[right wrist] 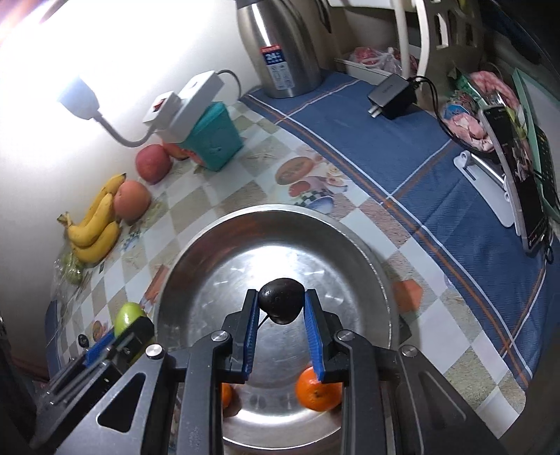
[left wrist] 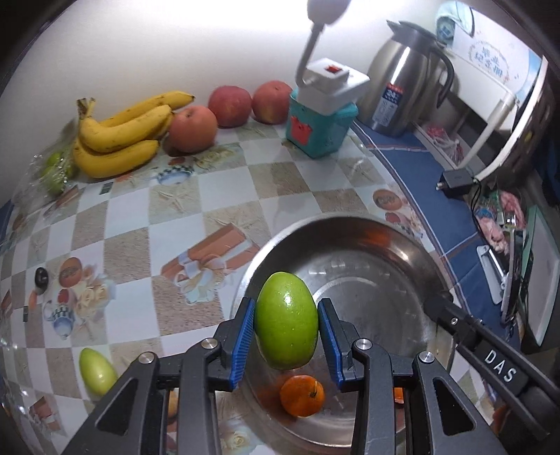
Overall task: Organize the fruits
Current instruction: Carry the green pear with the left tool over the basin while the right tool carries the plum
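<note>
A checked tablecloth [left wrist: 115, 217] printed with teapots and fruit covers the table against a white wall, lit hard by a small lamp [left wrist: 329, 10]. Along the wall sit bananas [left wrist: 119, 136] and three apples [left wrist: 229, 105], next to a steel jug [left wrist: 402, 91]. A big steel bowl [right wrist: 217, 252] lies in front, with two oranges [right wrist: 316, 388] near its rim at six o'clock.

The left gripper [left wrist: 286, 323] pinches a green fruit [left wrist: 286, 320] by its sides, its long axis upright, hanging over the bowl's rim at about nine o'clock. The right gripper [right wrist: 281, 302] pinches a small dark fruit [right wrist: 281, 300], perhaps a plum, at its fingertips, above the middle of the bowl.

Both fruits look set to go down into the bowl: the dark one is straight over the bottom, while the green one hangs at the edge and probably wants carrying toward three o'clock before letting go. Another green fruit [left wrist: 96, 371] waits on the cloth outside the bowl at nine o'clock, nearer the left gripper.
</note>
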`<state>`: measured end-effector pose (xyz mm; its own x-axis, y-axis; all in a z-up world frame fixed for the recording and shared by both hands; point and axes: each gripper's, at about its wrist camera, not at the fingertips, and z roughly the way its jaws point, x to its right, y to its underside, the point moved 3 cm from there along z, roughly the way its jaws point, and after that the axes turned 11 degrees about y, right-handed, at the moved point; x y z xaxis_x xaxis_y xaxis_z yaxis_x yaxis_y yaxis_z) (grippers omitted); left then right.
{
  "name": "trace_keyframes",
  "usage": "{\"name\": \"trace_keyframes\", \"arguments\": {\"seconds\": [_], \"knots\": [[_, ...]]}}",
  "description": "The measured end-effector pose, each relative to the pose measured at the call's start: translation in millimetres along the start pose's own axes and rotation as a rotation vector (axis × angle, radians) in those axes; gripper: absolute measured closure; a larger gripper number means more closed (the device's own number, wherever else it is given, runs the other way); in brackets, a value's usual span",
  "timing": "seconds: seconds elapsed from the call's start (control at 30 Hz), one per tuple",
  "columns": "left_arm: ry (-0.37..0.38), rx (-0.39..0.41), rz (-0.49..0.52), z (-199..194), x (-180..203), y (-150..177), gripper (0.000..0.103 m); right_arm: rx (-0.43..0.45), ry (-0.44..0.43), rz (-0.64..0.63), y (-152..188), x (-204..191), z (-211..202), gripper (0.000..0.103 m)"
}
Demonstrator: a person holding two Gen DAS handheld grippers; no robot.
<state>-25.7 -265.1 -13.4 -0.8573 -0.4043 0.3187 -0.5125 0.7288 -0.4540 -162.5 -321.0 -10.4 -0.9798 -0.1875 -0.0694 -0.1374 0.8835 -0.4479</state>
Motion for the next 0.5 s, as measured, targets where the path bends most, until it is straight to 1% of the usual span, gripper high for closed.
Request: {"name": "trace_keyframes", "arguments": {"seconds": [0.13,0.3,0.5], "knots": [[-0.027,-0.032,0.037,16,5,5,0.064,-0.025,0.028,0.005,2,4,12,0.076],[-0.028,-0.046,0.045,25,10,7,0.064,-0.065,0.047,0.016,6,8,27,0.076],[-0.047,-0.059,0.056,33,11,9,0.064,-0.065,0.062,0.025,6,13,29,0.076]]}}
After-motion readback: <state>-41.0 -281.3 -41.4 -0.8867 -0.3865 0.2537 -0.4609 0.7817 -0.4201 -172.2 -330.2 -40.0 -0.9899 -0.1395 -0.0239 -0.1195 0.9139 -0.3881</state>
